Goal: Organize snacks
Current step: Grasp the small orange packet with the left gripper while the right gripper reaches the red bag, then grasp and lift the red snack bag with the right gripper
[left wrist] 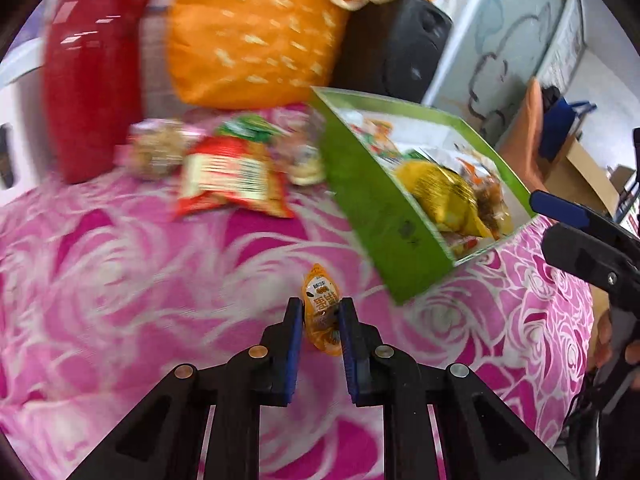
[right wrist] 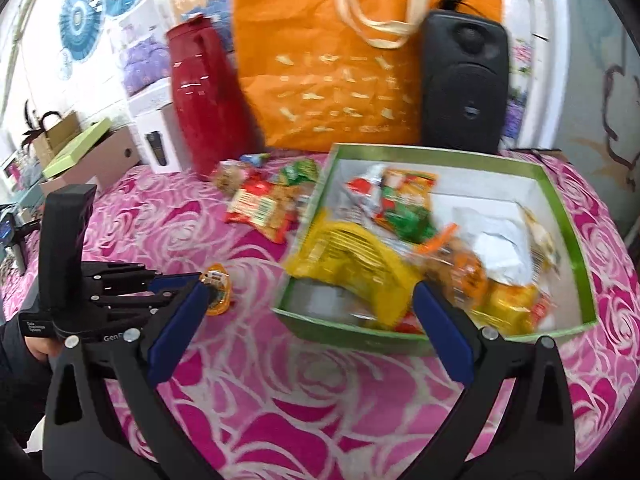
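Note:
My left gripper (left wrist: 320,316) is shut on a small orange snack packet (left wrist: 320,298), held just above the pink rose tablecloth (left wrist: 120,280). The right wrist view shows the same packet (right wrist: 219,285) in the left gripper (right wrist: 206,282), left of the green box (right wrist: 440,150). That box (left wrist: 372,216) holds several snacks, among them a yellow packet (right wrist: 352,256). My right gripper (right wrist: 308,308) stands open and empty in front of the box's near wall. It also shows at the edge of the left wrist view (left wrist: 542,220). A red packet (left wrist: 232,178) and other loose snacks lie left of the box.
At the back of the table stand a red thermos (right wrist: 200,92), an orange tote bag (right wrist: 332,64) and a black speaker (right wrist: 464,76). Cardboard boxes (right wrist: 108,164) sit beyond the table's left edge. A hand (left wrist: 604,336) holds the right gripper's handle.

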